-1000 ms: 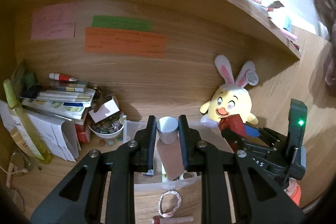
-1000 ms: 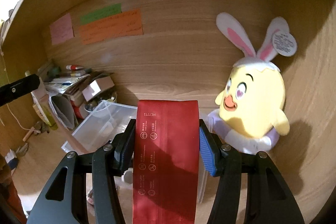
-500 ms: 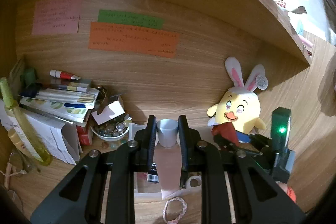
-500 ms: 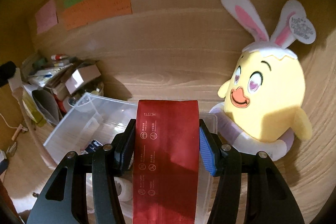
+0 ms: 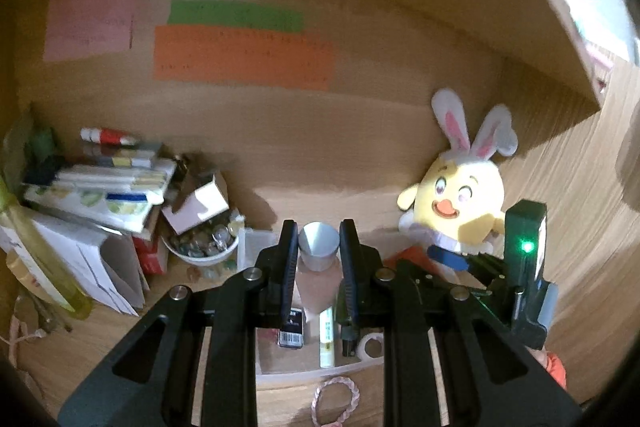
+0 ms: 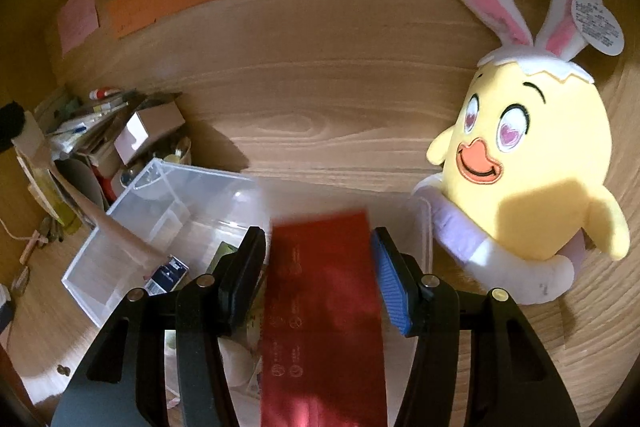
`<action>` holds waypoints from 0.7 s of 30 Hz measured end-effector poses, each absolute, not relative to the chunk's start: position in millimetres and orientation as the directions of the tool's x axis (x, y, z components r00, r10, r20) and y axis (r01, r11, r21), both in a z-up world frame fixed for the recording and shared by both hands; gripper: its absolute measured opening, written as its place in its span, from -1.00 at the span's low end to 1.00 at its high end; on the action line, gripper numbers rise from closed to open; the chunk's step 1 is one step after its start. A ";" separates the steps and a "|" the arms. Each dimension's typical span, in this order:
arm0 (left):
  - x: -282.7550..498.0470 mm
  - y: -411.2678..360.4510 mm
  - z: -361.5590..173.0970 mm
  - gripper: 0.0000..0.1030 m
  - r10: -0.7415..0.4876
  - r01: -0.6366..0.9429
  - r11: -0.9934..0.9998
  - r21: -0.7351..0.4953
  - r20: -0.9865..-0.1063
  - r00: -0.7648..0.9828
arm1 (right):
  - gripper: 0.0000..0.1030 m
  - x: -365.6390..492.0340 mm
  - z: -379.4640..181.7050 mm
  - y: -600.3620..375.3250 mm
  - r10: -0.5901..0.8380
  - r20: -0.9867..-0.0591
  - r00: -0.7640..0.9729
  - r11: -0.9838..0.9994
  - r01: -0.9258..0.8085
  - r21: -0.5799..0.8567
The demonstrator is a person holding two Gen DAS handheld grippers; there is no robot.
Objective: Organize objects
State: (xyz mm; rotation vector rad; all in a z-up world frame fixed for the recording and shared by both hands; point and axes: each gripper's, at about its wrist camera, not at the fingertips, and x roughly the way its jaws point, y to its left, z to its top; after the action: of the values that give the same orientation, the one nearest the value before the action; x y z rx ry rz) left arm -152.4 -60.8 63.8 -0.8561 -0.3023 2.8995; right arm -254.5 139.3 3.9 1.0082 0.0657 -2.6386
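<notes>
The left tool [image 5: 319, 251] is gripping one pink tube with a silver cap [image 5: 319, 250] above one clear bin [image 6: 120, 251], which is sitting at six o'clock. The right tool [image 6: 320, 259] is standing wide around one blurred red packet [image 6: 324, 307], not pinching it. One plush chick [image 6: 532, 163] is sitting at three o'clock on the wooden surface [image 6: 560, 339]. Three paper notes [image 5: 240, 55] are sticking to the back wall.
</notes>
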 end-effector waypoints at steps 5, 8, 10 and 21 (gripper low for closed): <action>-163.6 -56.8 46.3 -0.61 0.175 -0.051 -0.973 -0.227 -0.571 -0.802 | -0.02 -254.4 -1.2 134.1 -0.274 -0.672 -0.688 -0.945 0.322 0.056; -167.0 -56.9 39.0 -0.60 0.167 -0.041 -0.974 -0.222 -0.589 -0.791 | -0.01 -253.5 -0.9 133.7 -0.280 -0.676 -0.682 -0.942 0.329 0.058; -169.3 -58.5 35.2 -0.60 0.164 -0.034 -0.974 -0.223 -0.598 -0.785 | -0.01 -253.0 0.0 134.8 -0.288 -0.679 -0.675 -0.940 0.334 0.067; -169.6 -64.9 27.9 -0.44 0.135 -0.001 -0.977 -0.212 -0.619 -0.774 | 0.00 -245.2 4.8 134.4 -0.306 -0.676 -0.671 -0.934 0.351 0.075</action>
State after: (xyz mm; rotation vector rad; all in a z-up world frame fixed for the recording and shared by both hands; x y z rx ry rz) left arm -169.6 -64.9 27.9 -1.0265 -0.3082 2.8758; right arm -245.2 134.3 4.8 1.0283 0.0868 -2.5816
